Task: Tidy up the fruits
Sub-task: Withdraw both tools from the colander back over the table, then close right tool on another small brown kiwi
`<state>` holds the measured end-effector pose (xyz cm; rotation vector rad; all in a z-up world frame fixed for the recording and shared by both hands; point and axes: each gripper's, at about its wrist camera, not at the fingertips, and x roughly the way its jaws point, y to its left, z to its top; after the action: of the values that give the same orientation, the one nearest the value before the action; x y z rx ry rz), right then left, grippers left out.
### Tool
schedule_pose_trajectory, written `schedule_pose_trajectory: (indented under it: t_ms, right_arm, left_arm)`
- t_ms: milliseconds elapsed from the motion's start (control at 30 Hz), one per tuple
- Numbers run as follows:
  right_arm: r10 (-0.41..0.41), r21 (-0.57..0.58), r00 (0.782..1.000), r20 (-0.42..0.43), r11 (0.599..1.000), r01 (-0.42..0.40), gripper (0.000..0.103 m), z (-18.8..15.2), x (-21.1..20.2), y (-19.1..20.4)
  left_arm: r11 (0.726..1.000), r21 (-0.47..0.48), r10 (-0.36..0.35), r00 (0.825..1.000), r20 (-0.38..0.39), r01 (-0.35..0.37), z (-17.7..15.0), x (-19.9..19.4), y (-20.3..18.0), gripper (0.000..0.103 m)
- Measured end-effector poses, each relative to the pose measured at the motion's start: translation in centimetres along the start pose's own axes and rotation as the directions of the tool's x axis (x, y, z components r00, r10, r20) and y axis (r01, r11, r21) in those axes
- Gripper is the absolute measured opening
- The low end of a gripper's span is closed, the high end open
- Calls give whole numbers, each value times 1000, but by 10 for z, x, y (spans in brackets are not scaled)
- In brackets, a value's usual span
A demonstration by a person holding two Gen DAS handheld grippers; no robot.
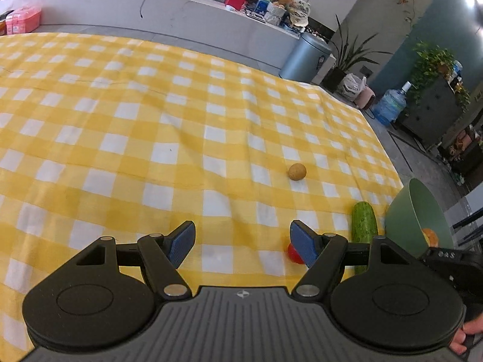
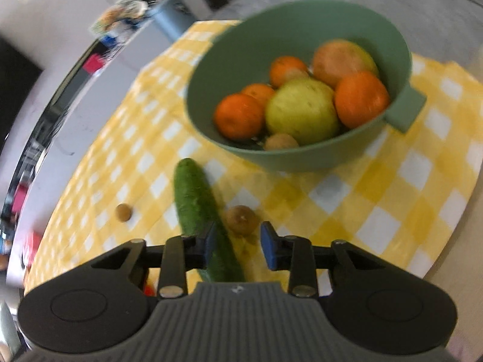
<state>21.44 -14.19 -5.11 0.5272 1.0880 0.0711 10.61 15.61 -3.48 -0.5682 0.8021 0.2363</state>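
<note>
In the left wrist view my left gripper (image 1: 241, 241) stands wide open over the yellow checked cloth, nothing between its pads. A small red fruit (image 1: 293, 253) peeks out behind its right finger. A cucumber (image 1: 363, 226) lies to the right, and a small brown round fruit (image 1: 297, 171) sits farther out. In the right wrist view my right gripper (image 2: 238, 241) has narrow jaws with a clear gap. The cucumber (image 2: 196, 205) runs under its left finger without being pinched. A brown fruit (image 2: 241, 220) lies just beyond the tips. The green bowl (image 2: 211, 69) holds several oranges and larger fruits.
The bowl (image 1: 404, 211) sits at the table's right edge, its handle (image 2: 407, 111) pointing right. Another small brown fruit (image 2: 123, 212) lies left of the cucumber. A grey counter (image 1: 181, 15) with boxes runs behind the table. Floor, plants and a water jug (image 1: 389, 105) lie beyond the far right edge.
</note>
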Motion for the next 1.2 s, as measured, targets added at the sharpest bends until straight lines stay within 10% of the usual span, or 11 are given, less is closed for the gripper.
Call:
schedule_pose_trajectory:
  t_ms: [700, 867, 1200]
  right_arm:
    - [38, 87, 999, 23, 995, -40, 22, 5, 13, -12]
    - [169, -171, 985, -31, 970, -172, 23, -4, -9, 17]
    - [-33, -650, 972, -232, 749, -130, 23, -67, 12, 80]
  left_arm:
    - [996, 93, -7, 1000, -29, 9, -13, 9, -13, 84]
    - [996, 87, -3, 1000, -26, 6, -12, 8, -8, 84]
    - [996, 86, -30, 998, -62, 35, -12, 12, -3, 84]
